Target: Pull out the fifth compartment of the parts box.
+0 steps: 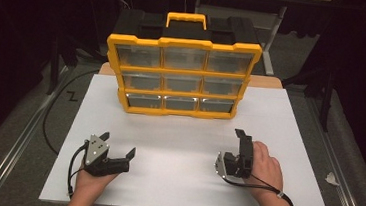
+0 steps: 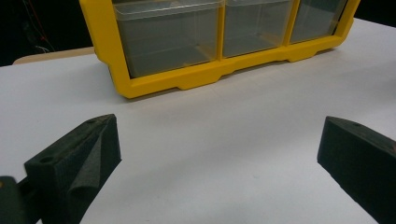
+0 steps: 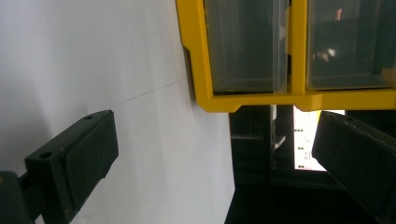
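Observation:
A yellow and black organizer with clear drawers stands upright at the back middle of the white board. Its yellow carry handle is on top. My left gripper rests near the front left of the board, open, with nothing between its black pads. It faces the organizer's bottom row. My right gripper is at the front right, rolled onto its side in a hand, also open and empty. From the right gripper view I see the organizer's corner turned sideways.
The board lies on a wooden table whose far edge shows behind the organizer. A black cable loops on the floor at left. Metal rails run along both sides, and a white scrap lies on the floor at right.

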Demonstrator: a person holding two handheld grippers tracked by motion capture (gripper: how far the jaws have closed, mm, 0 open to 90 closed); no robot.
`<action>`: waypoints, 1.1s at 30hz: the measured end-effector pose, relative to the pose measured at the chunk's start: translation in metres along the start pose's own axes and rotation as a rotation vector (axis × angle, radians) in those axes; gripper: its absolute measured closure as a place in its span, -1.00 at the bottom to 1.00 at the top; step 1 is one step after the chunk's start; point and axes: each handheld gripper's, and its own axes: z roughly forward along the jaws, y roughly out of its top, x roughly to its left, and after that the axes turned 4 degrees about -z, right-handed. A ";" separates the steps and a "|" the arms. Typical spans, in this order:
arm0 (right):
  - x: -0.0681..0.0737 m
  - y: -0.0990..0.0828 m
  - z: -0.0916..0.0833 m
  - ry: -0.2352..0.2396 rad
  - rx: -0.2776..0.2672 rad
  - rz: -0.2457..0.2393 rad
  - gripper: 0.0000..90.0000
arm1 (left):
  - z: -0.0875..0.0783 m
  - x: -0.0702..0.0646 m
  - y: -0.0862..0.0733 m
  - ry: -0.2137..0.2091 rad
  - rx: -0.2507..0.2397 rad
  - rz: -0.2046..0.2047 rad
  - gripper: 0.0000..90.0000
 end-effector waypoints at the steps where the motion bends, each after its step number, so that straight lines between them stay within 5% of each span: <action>1: 0.000 0.001 -0.001 -0.002 0.003 -0.006 -0.92 | 0.000 0.000 0.000 0.004 -0.003 0.003 -1.00; 25: 0.007 0.024 0.002 -0.120 -0.018 -0.048 -0.14 | -0.002 -0.001 0.001 -0.011 -0.021 0.029 -1.00; 33: -0.008 0.041 0.012 -0.191 -0.013 -0.045 0.05 | -0.002 -0.001 0.001 -0.023 -0.027 0.032 -1.00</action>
